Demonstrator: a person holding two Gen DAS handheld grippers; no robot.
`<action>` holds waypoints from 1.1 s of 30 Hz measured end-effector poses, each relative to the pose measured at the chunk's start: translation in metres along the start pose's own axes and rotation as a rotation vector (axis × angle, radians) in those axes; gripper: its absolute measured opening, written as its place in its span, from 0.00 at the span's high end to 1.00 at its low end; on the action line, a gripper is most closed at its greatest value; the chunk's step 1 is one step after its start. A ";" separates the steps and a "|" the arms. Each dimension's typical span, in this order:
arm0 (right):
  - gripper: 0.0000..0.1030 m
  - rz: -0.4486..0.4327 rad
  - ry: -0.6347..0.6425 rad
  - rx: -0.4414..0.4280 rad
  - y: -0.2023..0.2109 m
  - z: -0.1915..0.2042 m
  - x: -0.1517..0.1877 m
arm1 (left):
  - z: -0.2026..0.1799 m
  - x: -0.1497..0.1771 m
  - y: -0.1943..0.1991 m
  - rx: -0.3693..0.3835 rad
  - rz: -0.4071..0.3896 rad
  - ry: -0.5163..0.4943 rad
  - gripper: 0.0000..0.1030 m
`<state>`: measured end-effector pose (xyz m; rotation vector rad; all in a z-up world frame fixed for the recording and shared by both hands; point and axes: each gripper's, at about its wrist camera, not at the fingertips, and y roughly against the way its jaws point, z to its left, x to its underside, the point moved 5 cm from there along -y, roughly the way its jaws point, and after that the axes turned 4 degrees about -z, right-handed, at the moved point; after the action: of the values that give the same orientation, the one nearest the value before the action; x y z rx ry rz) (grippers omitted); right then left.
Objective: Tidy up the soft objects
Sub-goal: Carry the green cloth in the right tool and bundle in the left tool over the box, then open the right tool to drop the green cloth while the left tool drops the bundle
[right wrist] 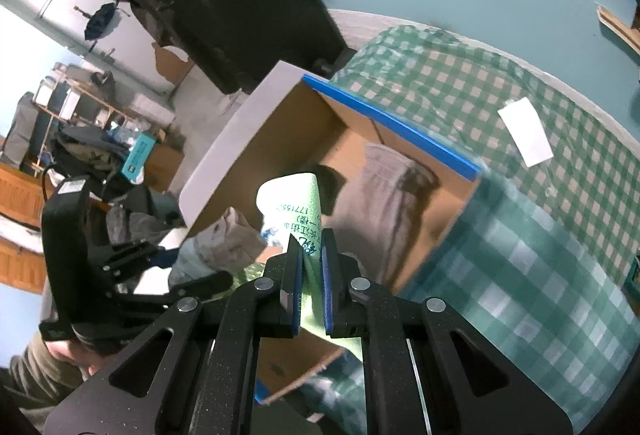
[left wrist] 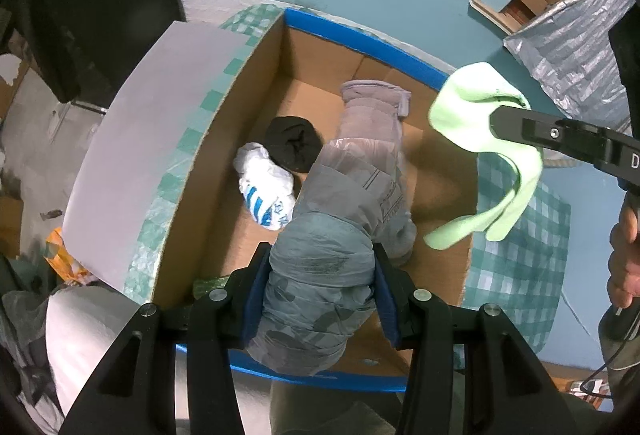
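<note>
Hanging straight over the open brown cardboard box (left wrist: 436,179), the grey crinkly plastic-bag bundle (left wrist: 316,287) is clamped lengthwise in the left gripper (left wrist: 318,299), while the pale green cloth (left wrist: 480,139) pinched by the right gripper (right wrist: 311,275) is held just past the rim, so the left is closer.

Box (left wrist: 224,139) on the table (left wrist: 520,267) – sock (left wrist: 294,149) inside (bag (left wrist: 264,191) touching it)

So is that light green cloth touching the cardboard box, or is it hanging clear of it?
Cannot tell. In the left wrist view the light green cloth, pinched in the right gripper, overlaps the cardboard box rim, but whether it rests on it or hangs above is unclear.
</note>
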<state>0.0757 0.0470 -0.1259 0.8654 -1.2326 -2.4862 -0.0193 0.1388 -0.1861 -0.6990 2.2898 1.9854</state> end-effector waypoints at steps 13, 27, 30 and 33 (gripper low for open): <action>0.84 0.043 -0.036 0.048 -0.044 0.007 -0.002 | 0.019 0.001 -0.010 0.024 0.019 0.045 0.44; 0.67 -0.017 -0.097 0.052 -0.022 0.012 0.001 | 0.009 -0.005 0.021 0.016 -0.048 -0.053 0.30; 0.61 -0.037 -0.103 0.058 -0.012 0.014 0.003 | 0.006 -0.006 0.033 0.025 -0.064 -0.061 0.30; 0.61 -0.053 -0.108 0.066 -0.001 0.017 0.005 | 0.002 -0.006 0.044 0.037 -0.077 -0.051 0.25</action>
<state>0.0612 0.0560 -0.1207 0.7991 -1.3508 -2.5773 -0.0301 0.1462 -0.1434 -0.7142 2.2292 1.9007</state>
